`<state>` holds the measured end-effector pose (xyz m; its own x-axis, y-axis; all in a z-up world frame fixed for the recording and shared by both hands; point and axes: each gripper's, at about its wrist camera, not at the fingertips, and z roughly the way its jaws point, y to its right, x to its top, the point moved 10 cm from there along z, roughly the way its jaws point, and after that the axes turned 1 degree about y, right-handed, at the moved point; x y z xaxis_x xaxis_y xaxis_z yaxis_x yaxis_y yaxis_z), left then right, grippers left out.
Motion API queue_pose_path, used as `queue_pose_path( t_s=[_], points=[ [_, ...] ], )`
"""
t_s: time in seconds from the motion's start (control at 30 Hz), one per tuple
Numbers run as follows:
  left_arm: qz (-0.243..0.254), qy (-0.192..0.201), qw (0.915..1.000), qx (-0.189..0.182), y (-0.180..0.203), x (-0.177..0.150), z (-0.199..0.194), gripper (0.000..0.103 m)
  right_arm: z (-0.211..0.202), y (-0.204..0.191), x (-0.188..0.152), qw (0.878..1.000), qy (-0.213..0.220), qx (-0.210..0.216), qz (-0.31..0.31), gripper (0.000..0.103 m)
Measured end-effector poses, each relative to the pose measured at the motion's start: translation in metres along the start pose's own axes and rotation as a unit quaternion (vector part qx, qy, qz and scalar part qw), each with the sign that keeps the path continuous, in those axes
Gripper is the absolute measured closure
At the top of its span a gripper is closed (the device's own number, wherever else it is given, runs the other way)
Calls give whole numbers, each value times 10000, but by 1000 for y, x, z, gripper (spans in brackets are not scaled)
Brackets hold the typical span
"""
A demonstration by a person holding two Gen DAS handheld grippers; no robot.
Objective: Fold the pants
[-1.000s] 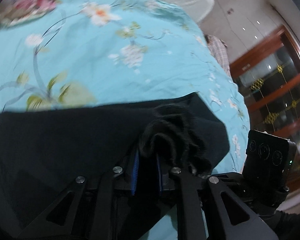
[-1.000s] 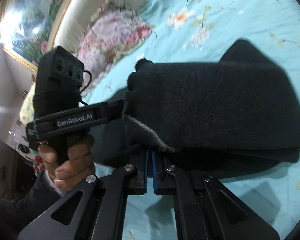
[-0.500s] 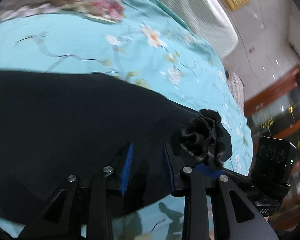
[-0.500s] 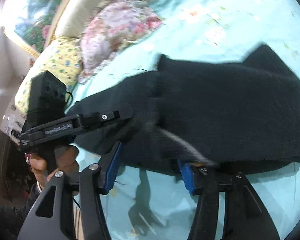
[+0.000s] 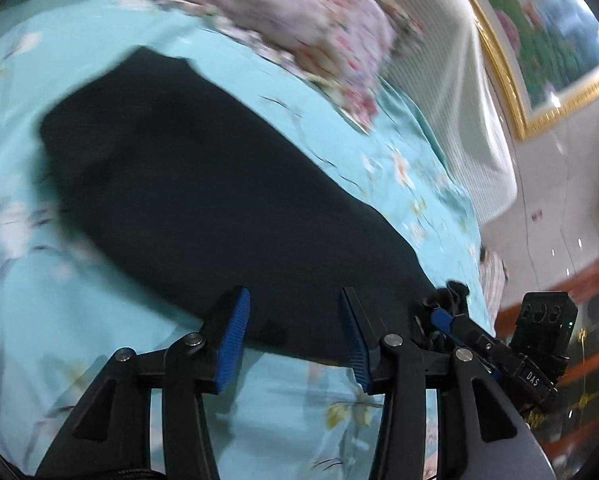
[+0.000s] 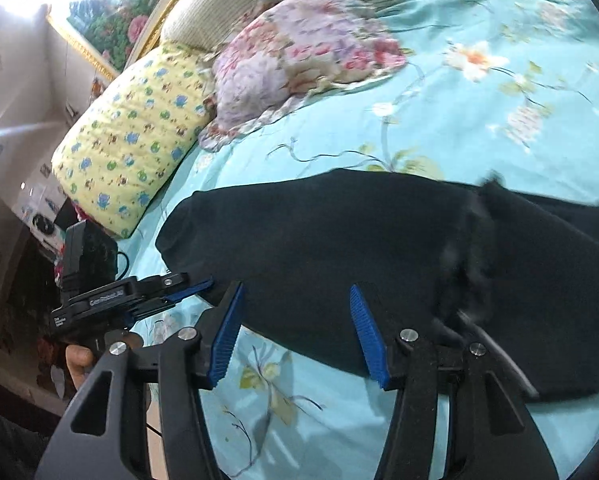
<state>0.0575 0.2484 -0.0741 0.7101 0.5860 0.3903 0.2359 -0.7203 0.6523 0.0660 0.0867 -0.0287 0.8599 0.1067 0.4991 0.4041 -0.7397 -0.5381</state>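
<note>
The black pants (image 5: 219,200) lie folded in a long band on the turquoise floral bedspread (image 5: 79,320). They also show in the right wrist view (image 6: 339,248), with a bunched ridge of cloth (image 6: 471,256) at the right. My left gripper (image 5: 293,336) is open and empty, just above the near edge of the pants. My right gripper (image 6: 295,332) is open and empty over the near edge too. The right gripper shows in the left wrist view (image 5: 443,318) beside a bunched cloth end (image 5: 453,292). The left gripper shows in the right wrist view (image 6: 187,290).
A pink floral pillow (image 6: 299,48) and a yellow patterned pillow (image 6: 135,136) lie at the head of the bed. A striped headboard (image 5: 471,92) and a framed painting (image 5: 559,28) stand behind. The bed's edge and wooden furniture (image 5: 595,320) are at the right.
Both grippers were shut on the pants' edge a second ago. They have opened, let the cloth drop onto the bed, and pulled back from it.
</note>
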Motion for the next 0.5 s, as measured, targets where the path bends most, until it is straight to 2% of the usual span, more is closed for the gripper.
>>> queue_pose_path(
  t_s=[0.3,0.5],
  points=[
    [-454,322,9984,99,-36,16,-22,57,40,-45,28,9977,-301,205,-570,47],
    [-741,389,9965,-12,-49,18,-23,57,61,-64,46,9953,-429,286,-820,47]
  ],
)
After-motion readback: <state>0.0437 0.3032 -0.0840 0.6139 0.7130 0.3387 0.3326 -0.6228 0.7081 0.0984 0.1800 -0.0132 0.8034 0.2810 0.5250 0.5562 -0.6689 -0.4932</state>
